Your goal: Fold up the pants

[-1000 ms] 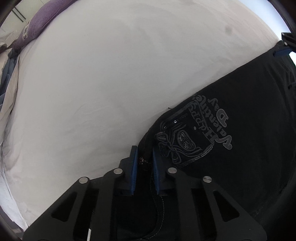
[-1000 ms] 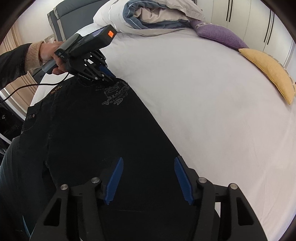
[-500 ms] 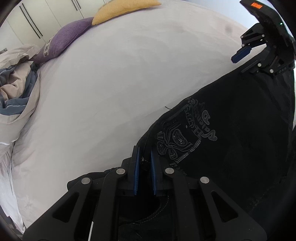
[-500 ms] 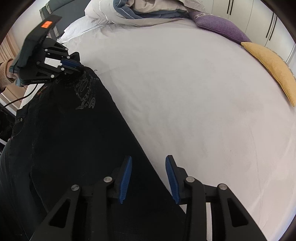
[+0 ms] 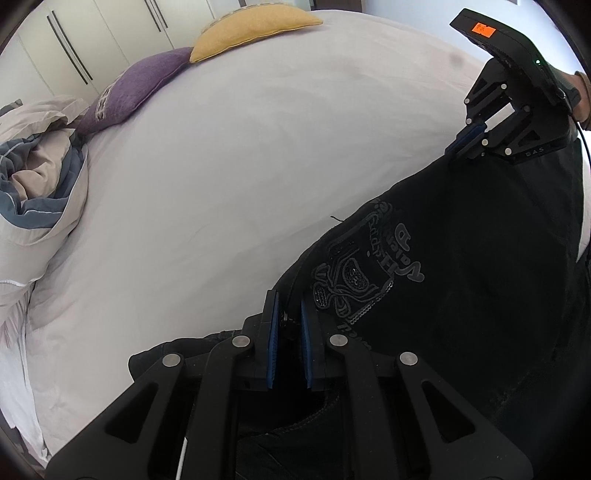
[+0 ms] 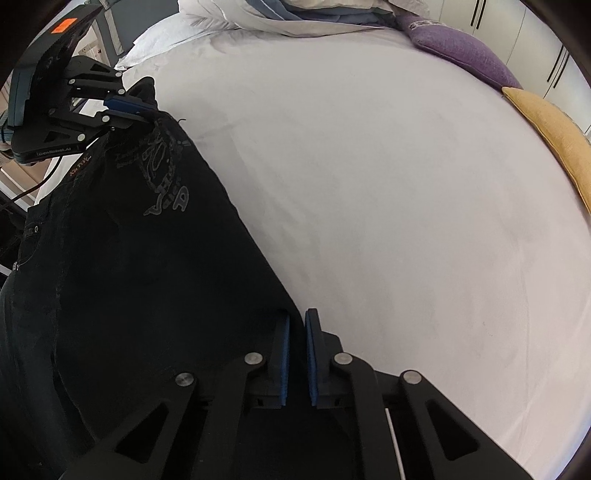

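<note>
White bedsheet [image 5: 229,192] stretches across the bed, with black pants [image 5: 461,266] laid along its near edge. At one end of the garment, the left gripper [image 5: 287,325] has its blue pads [image 5: 272,343] drawn narrow on a bunch of black fabric at the waist end, close to a grey printed emblem [image 5: 365,273] with lettering. At the other end, the right gripper [image 6: 296,350] pinches the same long edge of the pants, its blue pads nearly together with dark cloth between them. Seen from the right wrist camera, the left gripper [image 6: 131,109] is level with the sheet, the cloth rising in a small peak at its tips, and the pants [image 6: 129,277] run as one dark band from there down to the right gripper's fingers. From the left wrist camera, the right gripper [image 5: 467,138] sits at the far end of that band, an orange sticker on its housing. Beyond the pants, a purple pillow [image 5: 136,85] and a yellow pillow [image 5: 251,27] lie side by side at the bed's far edge, near white wardrobe doors [image 5: 74,51], while a rumpled grey and beige duvet [image 5: 40,177] is heaped at one end.
</note>
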Tool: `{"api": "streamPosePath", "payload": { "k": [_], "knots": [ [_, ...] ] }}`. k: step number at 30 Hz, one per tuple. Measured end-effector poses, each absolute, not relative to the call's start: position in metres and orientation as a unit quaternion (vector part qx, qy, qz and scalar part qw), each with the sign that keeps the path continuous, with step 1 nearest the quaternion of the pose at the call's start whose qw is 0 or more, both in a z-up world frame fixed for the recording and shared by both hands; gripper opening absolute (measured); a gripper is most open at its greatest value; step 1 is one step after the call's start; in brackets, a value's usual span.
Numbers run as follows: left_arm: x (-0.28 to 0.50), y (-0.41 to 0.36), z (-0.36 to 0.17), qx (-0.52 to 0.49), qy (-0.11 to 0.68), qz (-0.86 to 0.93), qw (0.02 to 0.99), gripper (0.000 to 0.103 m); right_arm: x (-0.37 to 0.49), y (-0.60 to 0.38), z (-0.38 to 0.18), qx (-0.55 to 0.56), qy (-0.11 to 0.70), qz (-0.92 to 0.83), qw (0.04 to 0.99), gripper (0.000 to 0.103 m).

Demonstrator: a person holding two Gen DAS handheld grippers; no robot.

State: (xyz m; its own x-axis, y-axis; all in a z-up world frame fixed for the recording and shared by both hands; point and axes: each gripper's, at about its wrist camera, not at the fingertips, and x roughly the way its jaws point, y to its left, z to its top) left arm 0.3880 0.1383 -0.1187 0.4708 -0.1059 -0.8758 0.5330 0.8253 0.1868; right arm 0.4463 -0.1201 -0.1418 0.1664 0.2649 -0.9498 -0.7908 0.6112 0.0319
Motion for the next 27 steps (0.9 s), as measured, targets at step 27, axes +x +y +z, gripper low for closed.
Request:
{"api": "streamPosePath", "payload": {
  "k": [27],
  "knots": [
    [0.291,0.14,-0.076,0.25,0.433,-0.195,0.844,0.009,0.345,-0.066,-0.103,-0.317,0.463,0.358,0.746,0.003]
  ]
}}
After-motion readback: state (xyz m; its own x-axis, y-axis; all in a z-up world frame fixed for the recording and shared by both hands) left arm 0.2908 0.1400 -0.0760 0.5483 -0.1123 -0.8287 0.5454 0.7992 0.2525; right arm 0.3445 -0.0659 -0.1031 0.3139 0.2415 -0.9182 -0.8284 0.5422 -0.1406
